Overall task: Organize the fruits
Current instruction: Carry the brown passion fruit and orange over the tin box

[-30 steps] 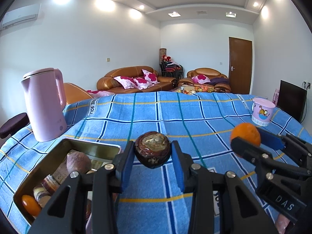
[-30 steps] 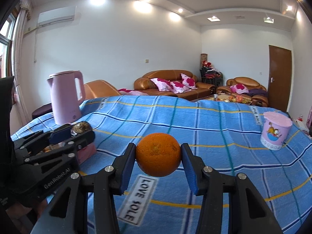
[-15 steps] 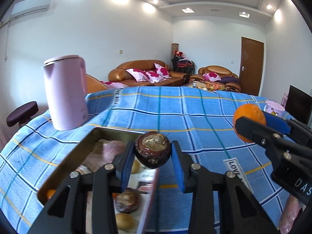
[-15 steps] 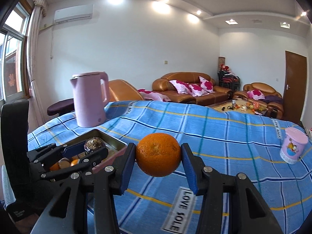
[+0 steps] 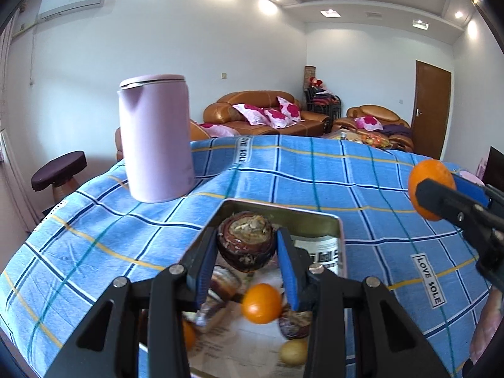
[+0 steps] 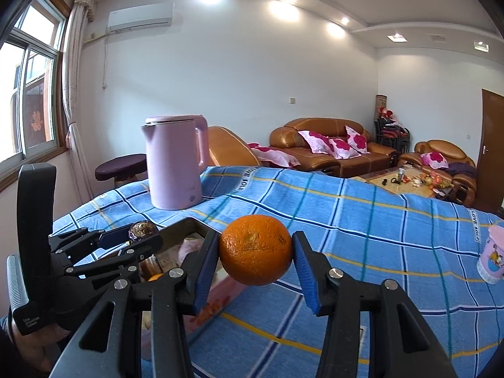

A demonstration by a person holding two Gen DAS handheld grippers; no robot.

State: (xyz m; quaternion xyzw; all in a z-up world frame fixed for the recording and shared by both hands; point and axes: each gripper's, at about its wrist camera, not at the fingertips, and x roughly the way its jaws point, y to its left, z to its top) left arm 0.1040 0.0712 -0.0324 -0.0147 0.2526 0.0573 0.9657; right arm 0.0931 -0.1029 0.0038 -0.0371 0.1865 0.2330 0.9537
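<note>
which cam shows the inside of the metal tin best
The left wrist view: it looks down into the tin, showing its fruits and paper lining. The right wrist view shows only its rim side-on, partly behind both grippers.

Blue plaid tablecloth [image 5: 315,182] covers the table; printed labels read "LOVE SOLE". Pink electric kettle [image 5: 156,138] stands upright on the cloth at far left, lid closed. Small pink lidded cup [image 6: 491,255] with a cartoon print stands near the right edge, well apart from the kettle. Dark round stool [image 5: 58,171] beyond the table's left side. Brown leather sofa [image 6: 330,148] with pink floral cushions against the far wall. Wooden door [image 5: 431,110] at right, closed. Air conditioner [image 6: 140,15] mounted high beside the window [image 6: 31,78].
</note>
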